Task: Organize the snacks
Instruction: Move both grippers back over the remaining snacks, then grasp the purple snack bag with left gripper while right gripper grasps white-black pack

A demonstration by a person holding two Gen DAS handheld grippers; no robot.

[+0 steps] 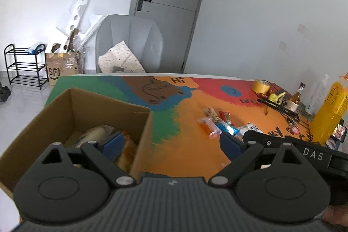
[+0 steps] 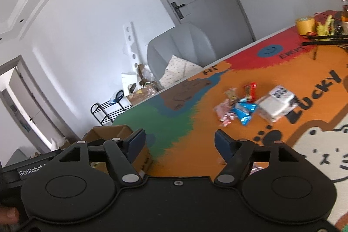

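Note:
An open cardboard box (image 1: 71, 105) stands at the table's left and holds several snack packs (image 1: 97, 134); it shows low left in the right wrist view (image 2: 113, 134). A loose pile of snack packets (image 1: 219, 123) lies on the orange part of the mat; it also shows in the right wrist view (image 2: 245, 105), with a white pack (image 2: 278, 101) beside it. My left gripper (image 1: 171, 142) is open and empty, straddling the box's right wall. My right gripper (image 2: 179, 142) is open and empty above the mat, right of the box and short of the pile.
A colourful mat (image 1: 195, 145) covers the table. At the right stand a tape roll (image 1: 261, 86), a small bottle (image 1: 296, 98), a black wire rack (image 1: 280, 108) and a yellow bag (image 1: 330, 114). A grey chair (image 1: 130, 45) stands behind the table.

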